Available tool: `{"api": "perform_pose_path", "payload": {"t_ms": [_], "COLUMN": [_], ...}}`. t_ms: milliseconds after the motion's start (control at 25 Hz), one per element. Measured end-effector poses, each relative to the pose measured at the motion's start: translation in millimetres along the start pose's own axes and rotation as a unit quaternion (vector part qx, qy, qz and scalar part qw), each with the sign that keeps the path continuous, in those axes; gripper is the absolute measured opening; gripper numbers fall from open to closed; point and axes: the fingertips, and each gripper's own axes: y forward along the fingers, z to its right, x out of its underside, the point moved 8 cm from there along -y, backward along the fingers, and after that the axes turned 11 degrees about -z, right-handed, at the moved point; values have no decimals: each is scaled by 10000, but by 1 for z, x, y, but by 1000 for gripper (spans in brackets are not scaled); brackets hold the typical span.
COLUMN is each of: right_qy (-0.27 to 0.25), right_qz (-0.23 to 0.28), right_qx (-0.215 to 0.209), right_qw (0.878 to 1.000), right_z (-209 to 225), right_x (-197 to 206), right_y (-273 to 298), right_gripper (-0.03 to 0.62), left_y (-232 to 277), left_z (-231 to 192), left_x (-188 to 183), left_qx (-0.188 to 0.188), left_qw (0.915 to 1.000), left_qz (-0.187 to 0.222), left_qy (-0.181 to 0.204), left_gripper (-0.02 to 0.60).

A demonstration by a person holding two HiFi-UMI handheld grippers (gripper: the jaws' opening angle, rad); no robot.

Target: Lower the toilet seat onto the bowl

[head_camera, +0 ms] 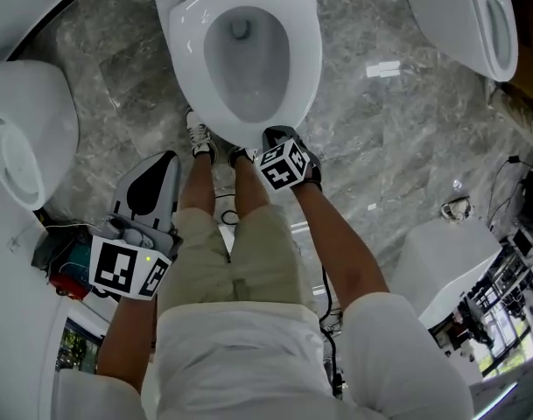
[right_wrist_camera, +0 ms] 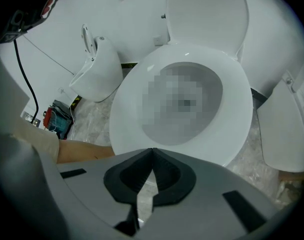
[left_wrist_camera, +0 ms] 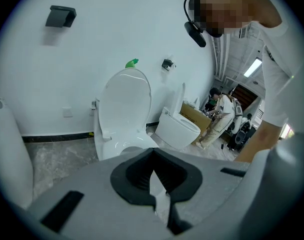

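The white toilet seat lies flat on the bowl, and the lid stands upright behind it. In the right gripper view the seat's ring fills the middle. My right gripper is shut with nothing between its jaws; it points steeply down just in front of the seat's front rim. The same gripper shows its tips met. My left gripper hangs beside the left thigh, away from the toilet, also shut and empty. It looks toward the toilet's raised lid.
Another white fixture stands at the left and a second toilet at the upper right. A red device with cables lies on the marble floor at the left. A white block sits at the right. My shoes touch the bowl's base.
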Motion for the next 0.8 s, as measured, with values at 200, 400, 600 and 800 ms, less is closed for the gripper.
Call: {"api": "perform_pose_path", "payload": {"t_ms": [200, 400, 600, 800], "right_qy": [-59, 191, 462, 483], "right_qz": [-9, 414, 744, 1302], "right_qx": [-32, -286, -316, -157], "right_qw": [10000, 9986, 9957, 9902], "right_z": [0, -3, -7, -12], "right_x": [-3, -14, -26, -50], "right_y": [-9, -48, -97, -167], "right_gripper": [-2, -3, -2, -2], "left_y": [-3, -5, -10, -27], "left_z": [3, 1, 4, 10], "left_x": [-2, -12, -29, -57], "left_qx": [-23, -42, -5, -7], "left_qw": [10000, 9997, 9990, 9971], "left_qz": [91, 242, 449, 751], "left_qy": [-28, -29, -10, 72], "left_gripper": [-5, -5, -5, -5]}}
